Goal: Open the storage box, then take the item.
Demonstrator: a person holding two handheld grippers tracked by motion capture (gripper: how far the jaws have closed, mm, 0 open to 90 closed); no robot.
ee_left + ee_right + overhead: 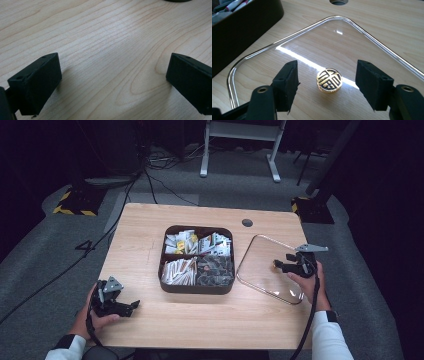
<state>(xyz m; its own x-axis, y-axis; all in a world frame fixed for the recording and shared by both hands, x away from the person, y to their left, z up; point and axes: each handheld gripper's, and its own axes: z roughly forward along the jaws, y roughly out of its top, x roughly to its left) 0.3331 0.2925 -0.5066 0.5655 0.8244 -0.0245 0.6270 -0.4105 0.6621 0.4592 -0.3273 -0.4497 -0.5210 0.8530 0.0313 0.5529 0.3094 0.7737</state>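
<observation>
Pale wood grain runs under everything on the table [145, 230], with dark carpet and cables beyond it. Your right gripper [327, 82] hangs over the clear lid [372, 45], jaws parted wide and straddling the gold knob [329, 80] without touching it, so it holds nothing. The lid lies flat on the wood just right of the dark tray [197, 289], probably parked there so the four compartments of packets stay reachable. It is a rounded square of transparent glass or plastic with a bright rim, the knob stamped with a black pattern at its centre. Your left gripper [113, 82] rests low at the near left corner, jaws wide apart over bare wood, gripping nothing.
</observation>
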